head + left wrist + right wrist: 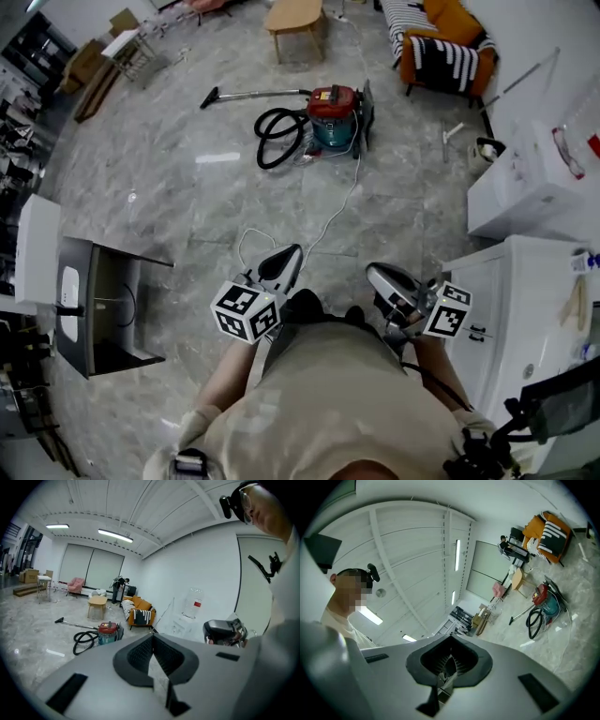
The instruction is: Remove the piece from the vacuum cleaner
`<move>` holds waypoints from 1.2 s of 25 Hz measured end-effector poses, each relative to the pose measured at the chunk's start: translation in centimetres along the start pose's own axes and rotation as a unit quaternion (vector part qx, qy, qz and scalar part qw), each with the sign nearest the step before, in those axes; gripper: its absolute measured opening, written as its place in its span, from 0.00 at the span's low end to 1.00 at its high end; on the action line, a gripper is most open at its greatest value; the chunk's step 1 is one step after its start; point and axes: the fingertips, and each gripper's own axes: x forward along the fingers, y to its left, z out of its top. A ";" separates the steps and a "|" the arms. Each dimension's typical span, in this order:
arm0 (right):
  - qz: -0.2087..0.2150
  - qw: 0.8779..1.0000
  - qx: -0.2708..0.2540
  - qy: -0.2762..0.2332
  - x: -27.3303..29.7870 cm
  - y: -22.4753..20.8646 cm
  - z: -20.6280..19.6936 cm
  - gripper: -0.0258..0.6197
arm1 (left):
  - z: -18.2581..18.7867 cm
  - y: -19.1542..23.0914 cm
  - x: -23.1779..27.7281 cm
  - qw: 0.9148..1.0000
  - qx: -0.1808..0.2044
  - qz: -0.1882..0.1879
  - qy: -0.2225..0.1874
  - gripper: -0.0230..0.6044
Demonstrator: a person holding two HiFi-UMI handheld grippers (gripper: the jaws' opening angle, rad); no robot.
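While vacuum cleaner point(333, 117) lies well ahead | left gripper point(296, 250) closed, empty | right gripper point(372, 270) closed, empty

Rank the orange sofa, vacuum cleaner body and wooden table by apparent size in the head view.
1. orange sofa
2. vacuum cleaner body and wooden table: too alike to rank; the table is cropped.

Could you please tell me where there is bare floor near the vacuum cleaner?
Bare grey floor lies left of the red and teal vacuum cleaner, below its black hose. Crowded right: white cable, white cabinets.
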 end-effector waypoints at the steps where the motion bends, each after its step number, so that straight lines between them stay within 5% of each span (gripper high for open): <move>1: -0.002 1.000 -0.004 0.001 -0.1 -0.3 0.4 0.04 | 0.3 -0.1 0.5 1.000 0.008 0.001 -0.002 0.04; 8: -0.046 0.999 -0.001 -0.011 -0.4 -3.0 2.8 0.04 | 2.9 0.9 4.1 0.999 0.049 -0.014 -0.006 0.04; 13: -0.050 0.999 -0.001 0.009 1.7 -5.2 4.2 0.04 | 4.6 5.9 5.0 0.998 0.034 0.030 -0.039 0.04; 20: -0.050 0.998 0.008 0.048 11.9 -10.9 7.0 0.04 | 7.2 16.0 6.9 0.997 0.005 0.057 -0.042 0.04; 27: -0.018 0.995 -0.038 0.095 24.8 -12.4 7.5 0.04 | 11.0 24.9 6.5 0.997 0.011 0.039 -0.064 0.04; 30: -0.013 0.992 -0.057 0.116 28.6 -13.1 8.1 0.04 | 12.7 27.0 6.9 0.997 0.001 0.000 -0.083 0.04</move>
